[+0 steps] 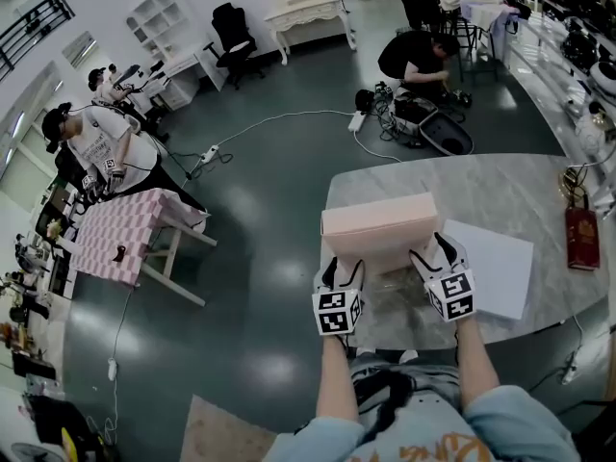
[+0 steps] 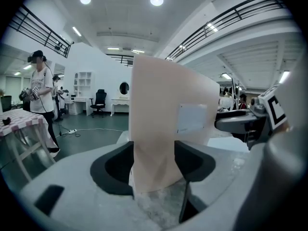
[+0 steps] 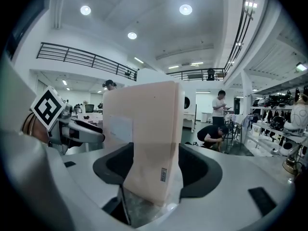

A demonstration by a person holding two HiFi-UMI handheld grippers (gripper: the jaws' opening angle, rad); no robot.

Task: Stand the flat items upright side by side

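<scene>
A flat pink box (image 1: 380,227) stands on its long edge on the grey marble table (image 1: 500,186), close to the near-left rim. My left gripper (image 1: 344,269) is shut on its left end, and my right gripper (image 1: 430,250) is shut on its right end. In the left gripper view the box (image 2: 168,109) fills the gap between the dark pads (image 2: 118,170) of the left gripper (image 2: 154,165). The right gripper view shows the box's (image 3: 144,134) narrow end clamped in the right gripper (image 3: 154,167). A flat white item (image 1: 491,268) lies on the table to the box's right.
A red paper bag (image 1: 581,239) stands at the table's right edge. On the floor to the left is a pink-checked table (image 1: 120,234) with a person (image 1: 101,147) beside it. Another person (image 1: 419,56) crouches by cables beyond the table. Shelves of goods line the right wall.
</scene>
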